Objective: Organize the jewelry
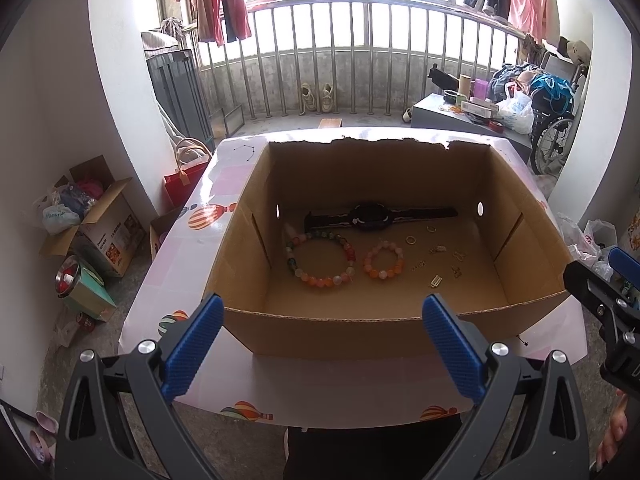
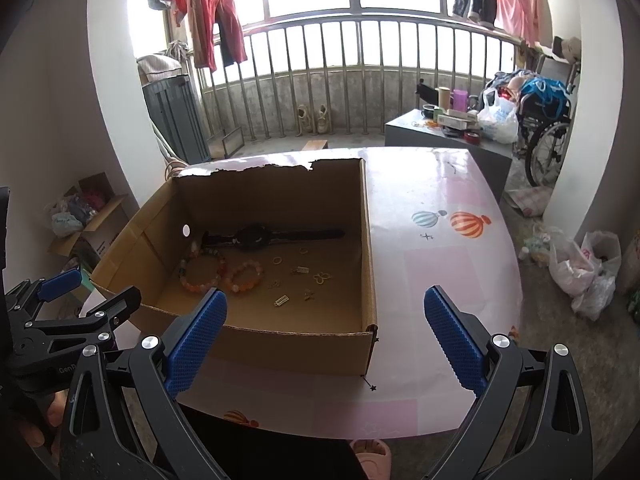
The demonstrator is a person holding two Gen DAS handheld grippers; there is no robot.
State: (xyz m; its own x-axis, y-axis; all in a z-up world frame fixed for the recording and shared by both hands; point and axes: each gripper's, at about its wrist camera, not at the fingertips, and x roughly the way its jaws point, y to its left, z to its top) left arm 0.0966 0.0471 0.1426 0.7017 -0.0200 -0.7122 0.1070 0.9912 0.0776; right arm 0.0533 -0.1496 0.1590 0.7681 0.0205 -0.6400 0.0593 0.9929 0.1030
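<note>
Left wrist view shows the left gripper spread wide and empty before a cardboard box on the table. Inside lie a black watch at the far wall, two bead bracelets, and what seem small rings and earrings. The right gripper is likewise wide apart, holding nothing.

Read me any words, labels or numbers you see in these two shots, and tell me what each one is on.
"GenR", cut off at the frame's side: on the black body of the left gripper.
Printed carton on the floor: lettering too blurred to read.
Small boxes on the grey cabinet: too small to read.
</note>
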